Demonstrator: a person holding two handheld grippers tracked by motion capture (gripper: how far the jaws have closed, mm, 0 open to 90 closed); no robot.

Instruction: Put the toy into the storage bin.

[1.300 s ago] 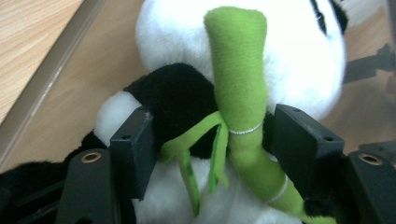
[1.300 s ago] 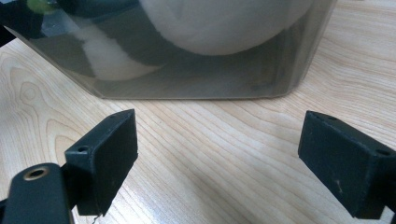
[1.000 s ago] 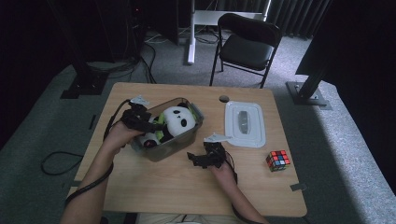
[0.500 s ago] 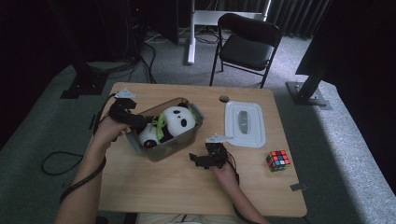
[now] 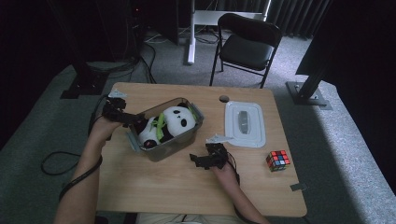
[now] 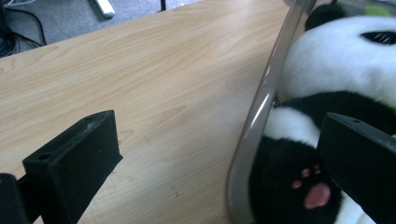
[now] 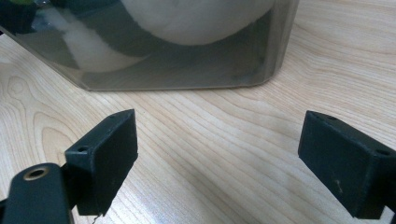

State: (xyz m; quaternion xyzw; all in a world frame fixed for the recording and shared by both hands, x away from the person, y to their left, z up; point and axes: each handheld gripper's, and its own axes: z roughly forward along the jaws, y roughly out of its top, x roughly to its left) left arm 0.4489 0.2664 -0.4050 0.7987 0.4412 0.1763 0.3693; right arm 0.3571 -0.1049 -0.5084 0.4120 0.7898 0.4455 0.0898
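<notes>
A clear plastic bin [image 5: 180, 142] stands left of the table's middle with a black-and-white panda plush [image 5: 175, 119] lying in it. My left gripper [image 5: 132, 120] is at the bin's left end. Its jaws have just been opening and stand wide. In the left gripper view the gripper [image 6: 224, 140] straddles the bin's wall [image 6: 259, 112]: one jaw over bare table, the other inside above the panda [image 6: 336, 70], pressing on nothing. My right gripper [image 5: 200, 161] rests open on the table just in front of the bin's right corner. In its own view the gripper [image 7: 219, 149] faces the bin's side [image 7: 187, 70].
A white lid [image 5: 245, 123] lies flat to the right of the bin. A colour cube [image 5: 277, 160] sits near the table's right edge. Past the table's far edge stands a black chair [image 5: 247, 44]. The wooden table [image 5: 163, 186] is bare in front.
My left gripper has drawn back to the left, from over the panda to the bin's left end. The right gripper has kept still.
</notes>
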